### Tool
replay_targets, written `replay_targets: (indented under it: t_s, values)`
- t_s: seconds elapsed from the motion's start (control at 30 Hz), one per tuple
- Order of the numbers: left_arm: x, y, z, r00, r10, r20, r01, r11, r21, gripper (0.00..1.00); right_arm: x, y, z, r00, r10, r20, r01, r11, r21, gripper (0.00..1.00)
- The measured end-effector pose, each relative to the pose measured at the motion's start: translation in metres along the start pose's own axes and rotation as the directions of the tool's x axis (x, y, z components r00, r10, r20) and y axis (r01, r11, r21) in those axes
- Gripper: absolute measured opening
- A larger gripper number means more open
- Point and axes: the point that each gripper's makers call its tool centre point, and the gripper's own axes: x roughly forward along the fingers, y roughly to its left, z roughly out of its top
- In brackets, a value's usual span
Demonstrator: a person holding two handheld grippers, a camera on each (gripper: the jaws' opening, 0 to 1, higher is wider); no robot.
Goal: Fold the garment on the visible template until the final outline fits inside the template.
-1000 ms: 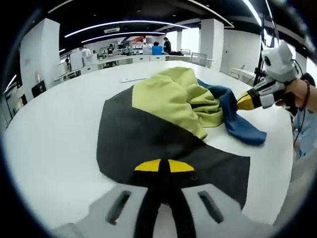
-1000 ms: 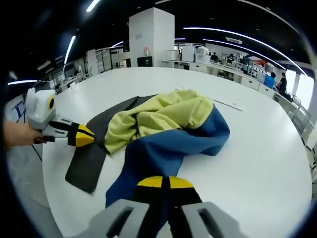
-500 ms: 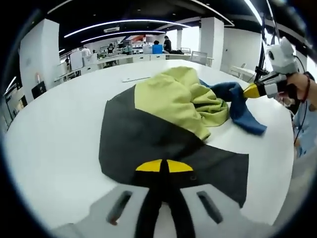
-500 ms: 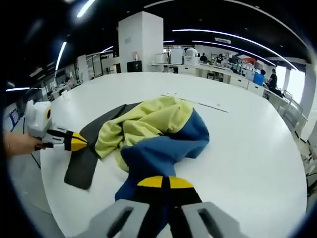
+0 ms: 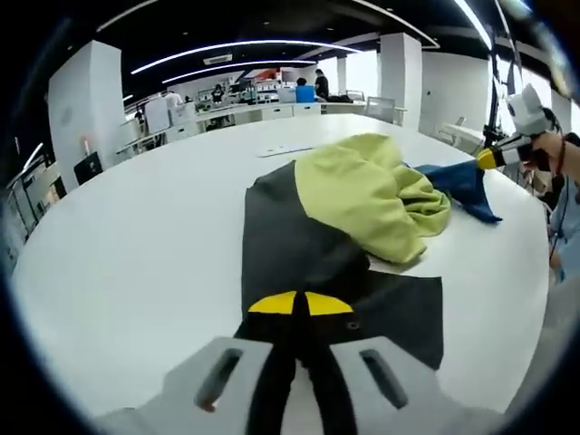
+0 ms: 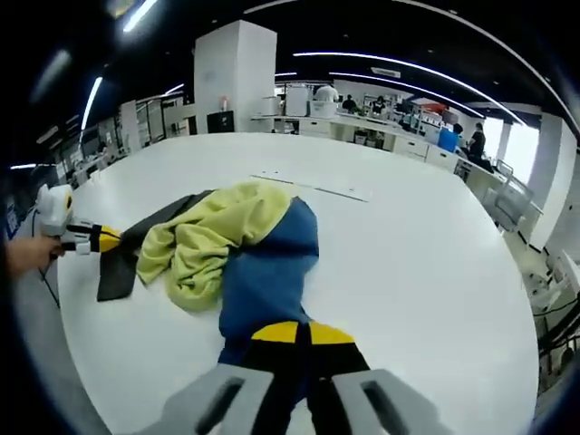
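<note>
The yellow, blue and dark grey garment lies bunched at frame centre on the white table. The left gripper pinches its grey edge and the right gripper its blue edge, jaws closed. The cloth looks soft and limp, so edges and corners seem the best holds.

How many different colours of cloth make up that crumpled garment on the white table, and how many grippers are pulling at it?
Dark grey cloth panel: 1
Yellow-green cloth panel: 1
Blue cloth panel: 1
Yellow-tipped two-jaw grippers: 2, the left gripper and the right gripper
Total: 3 colours of cloth in one garment, plus 2 grippers.
</note>
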Motion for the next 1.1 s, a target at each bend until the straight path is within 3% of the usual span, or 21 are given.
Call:
replay_targets:
  t_s: [0.23,0.4,1.1]
  values:
    - [-0.002,0.019,-0.003,0.999,0.036,-0.009,-0.036,0.999,-0.011,0.00,0.002,-0.030,-0.005,0.999,-0.045,-0.027,0.046,0.999,0.012,0.00]
    - [-0.002,0.027,-0.004,0.999,0.039,-0.022,-0.039,0.999,0.003,0.00,0.006,-0.055,-0.008,0.996,-0.067,-0.051,0.071,0.995,0.068,0.00]
    - [-0.002,0.068,-0.006,0.993,0.106,-0.057,-0.106,0.994,0.011,0.00,0.012,-0.115,-0.021,0.972,-0.152,-0.179,0.155,0.988,0.003,0.00]
